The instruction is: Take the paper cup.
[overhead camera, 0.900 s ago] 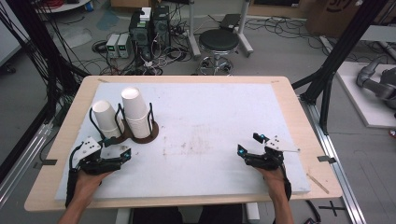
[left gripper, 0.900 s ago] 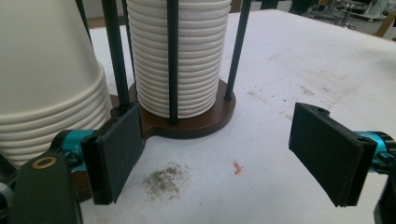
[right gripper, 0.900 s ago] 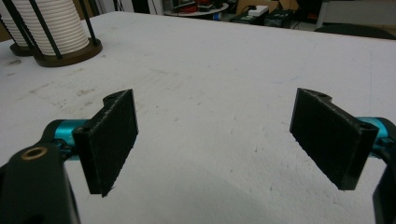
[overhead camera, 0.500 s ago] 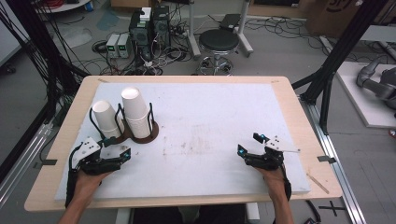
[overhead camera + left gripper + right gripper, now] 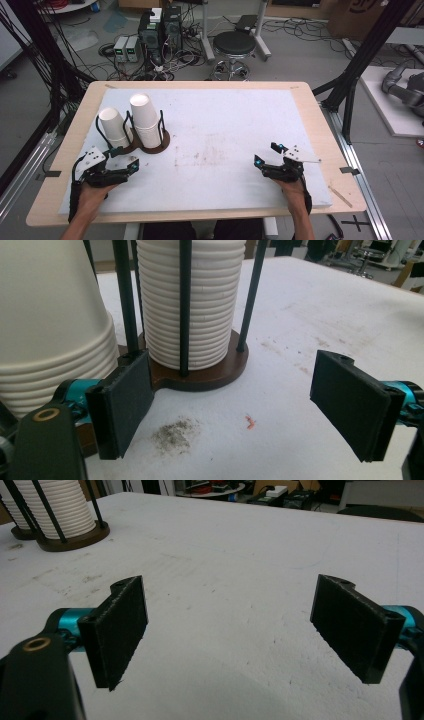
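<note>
Nearest, at the table's front edge (image 5: 200, 216): two hands on two tools. Left gripper (image 5: 126, 158) low on the white mat (image 5: 225, 125), jaws spread wide, nothing between them but bare mat, as seen in the left gripper view (image 5: 235, 405). Right gripper (image 5: 267, 154) likewise parted wide and empty, resting near the front right of the mat, well apart from the left one; same wide gap in the right gripper view (image 5: 230, 630).

Between the two grippers, a broad open stretch of mat, free of objects. To the right of the right gripper, a strip of mat, then bare wood up to the table's right edge. Left of the left gripper, little room before the mat's left edge.

Mat surface white, scuffed, with a grey smudge (image 5: 175, 432) and a small orange fleck (image 5: 249, 422) just ahead of the left jaws, and faint stains toward the middle.

Just beyond the left gripper: brown-based cup holder (image 5: 159, 141) with black upright rods, carrying a tall stack of white paper cups (image 5: 145, 120), upside down; a second stack (image 5: 114, 127) beside it, tilted, close to the left jaw. Holder base near the left gripper's jaws, not touching. Same holder far off at upper left in the right gripper view (image 5: 70, 535).

Farther back, past the table: grey floor, black stool (image 5: 235, 45), electronics boxes and tangled cables (image 5: 155, 35), black frame posts at both sides.
</note>
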Demonstrator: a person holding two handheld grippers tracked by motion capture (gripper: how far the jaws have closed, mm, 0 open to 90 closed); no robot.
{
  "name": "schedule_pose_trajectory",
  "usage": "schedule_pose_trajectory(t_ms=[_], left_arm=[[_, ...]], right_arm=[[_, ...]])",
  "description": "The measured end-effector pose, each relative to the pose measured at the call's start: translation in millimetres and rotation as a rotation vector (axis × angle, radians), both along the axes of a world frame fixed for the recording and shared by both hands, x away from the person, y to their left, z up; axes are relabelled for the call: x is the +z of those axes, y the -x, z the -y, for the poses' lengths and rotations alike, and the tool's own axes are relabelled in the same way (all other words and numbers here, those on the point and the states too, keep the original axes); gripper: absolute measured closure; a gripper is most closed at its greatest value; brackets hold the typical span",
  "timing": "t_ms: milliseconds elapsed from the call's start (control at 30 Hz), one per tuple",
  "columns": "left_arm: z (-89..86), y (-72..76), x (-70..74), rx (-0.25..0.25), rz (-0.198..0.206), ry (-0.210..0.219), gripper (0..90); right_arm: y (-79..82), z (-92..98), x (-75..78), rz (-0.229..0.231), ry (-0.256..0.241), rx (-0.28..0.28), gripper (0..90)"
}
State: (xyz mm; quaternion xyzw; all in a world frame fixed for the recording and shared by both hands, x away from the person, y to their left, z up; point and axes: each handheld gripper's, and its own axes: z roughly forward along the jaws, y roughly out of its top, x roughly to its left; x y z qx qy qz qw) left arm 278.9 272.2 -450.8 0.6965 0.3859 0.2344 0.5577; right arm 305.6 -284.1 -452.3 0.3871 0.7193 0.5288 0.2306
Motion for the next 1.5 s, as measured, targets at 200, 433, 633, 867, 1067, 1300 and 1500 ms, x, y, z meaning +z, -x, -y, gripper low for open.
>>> schedule_pose_trajectory(t_ms=[200,433,633,867,1067,1300,1500], left_arm=[[-1.1,2.9,16.5,0.008,0.026,0.02,17.2],[-4.2,5.7,35.9,-0.005,0.038,0.016,17.2],[-6.8,2.3,55.3,-0.017,0.043,0.012,16.8],[-8.6,-7.8,90.2,-0.041,0.064,-0.008,16.3],[-12.8,-18.3,113.3,-0.048,0.042,-0.03,16.3],[-12.9,-32.8,135.7,-0.054,-0.025,-0.05,16.2],[-7.8,-43.9,151.6,-0.069,-0.046,-0.081,16.2]], right_arm=[[-0.9,0.6,0.0,-0.007,-0.006,0.005,15.7],[-1.2,0.6,0.1,-0.011,-0.007,0.007,15.6],[-1.9,0.9,0.0,-0.014,-0.006,0.009,15.7],[-1.6,0.8,0.1,-0.013,-0.005,0.008,15.6],[-1.7,0.3,0.0,-0.013,-0.005,0.007,15.6],[-2.0,0.1,0.1,-0.02,-0.002,0.01,15.6],[-2.0,0.2,0.0,-0.016,-0.001,0.008,15.7]])
